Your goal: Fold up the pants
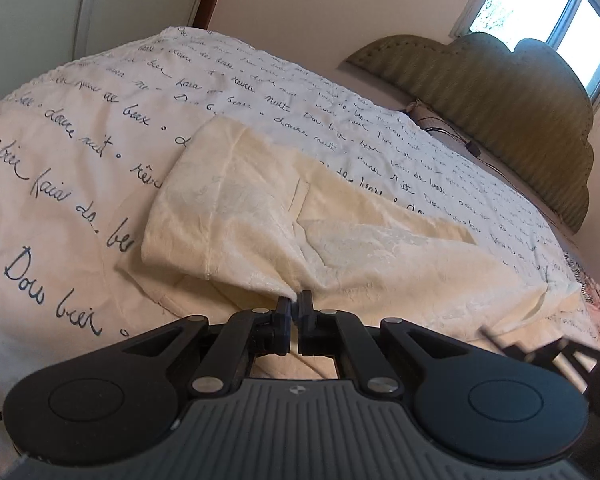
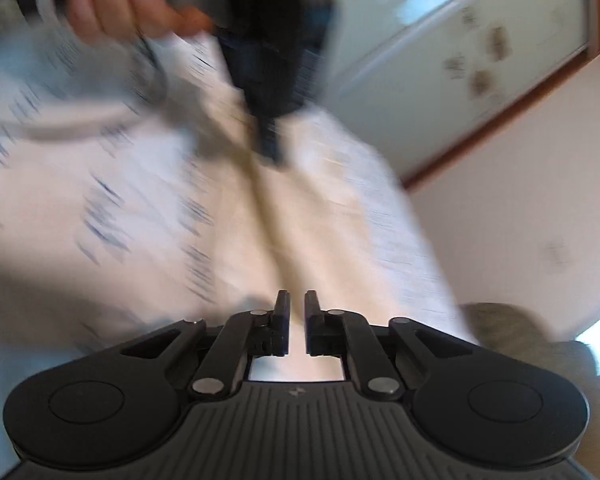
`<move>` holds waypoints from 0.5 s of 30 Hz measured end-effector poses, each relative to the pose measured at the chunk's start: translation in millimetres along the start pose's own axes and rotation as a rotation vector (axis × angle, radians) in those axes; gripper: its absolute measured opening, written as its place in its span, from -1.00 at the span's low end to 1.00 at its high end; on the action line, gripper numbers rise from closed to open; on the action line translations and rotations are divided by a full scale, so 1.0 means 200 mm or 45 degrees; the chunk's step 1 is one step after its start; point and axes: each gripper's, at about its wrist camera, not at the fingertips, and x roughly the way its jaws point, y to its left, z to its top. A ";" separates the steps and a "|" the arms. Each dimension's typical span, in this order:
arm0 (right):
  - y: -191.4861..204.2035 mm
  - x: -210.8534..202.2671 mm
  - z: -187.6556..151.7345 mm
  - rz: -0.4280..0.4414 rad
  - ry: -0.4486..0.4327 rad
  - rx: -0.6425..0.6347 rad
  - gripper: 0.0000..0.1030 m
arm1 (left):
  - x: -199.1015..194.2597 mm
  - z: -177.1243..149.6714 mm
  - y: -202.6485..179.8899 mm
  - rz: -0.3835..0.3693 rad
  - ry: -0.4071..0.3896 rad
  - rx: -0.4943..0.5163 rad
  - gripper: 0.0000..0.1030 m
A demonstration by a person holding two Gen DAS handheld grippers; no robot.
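Left tool pinches a fold of the cream pants, which lie folded on the bed. Right tool: jaws nearly together over the blurred cloth, and I cannot tell if anything's caught.

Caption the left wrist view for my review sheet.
Left hand-held gripper pinching the cream pants on a script-printed bedspread.
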 end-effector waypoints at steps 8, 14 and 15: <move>-0.18 0.24 -0.31 -0.141 0.330 -0.032 -0.28 | 0.02 0.02 -0.02 -0.084 -0.061 -0.115 -0.20; -0.25 0.19 -0.38 -0.125 0.297 -0.033 0.25 | 0.03 0.04 0.00 -0.144 -0.095 -0.243 -0.02; -0.26 0.16 -0.39 -0.097 0.275 -0.031 0.33 | 0.03 0.04 0.00 -0.132 -0.096 -0.253 -0.32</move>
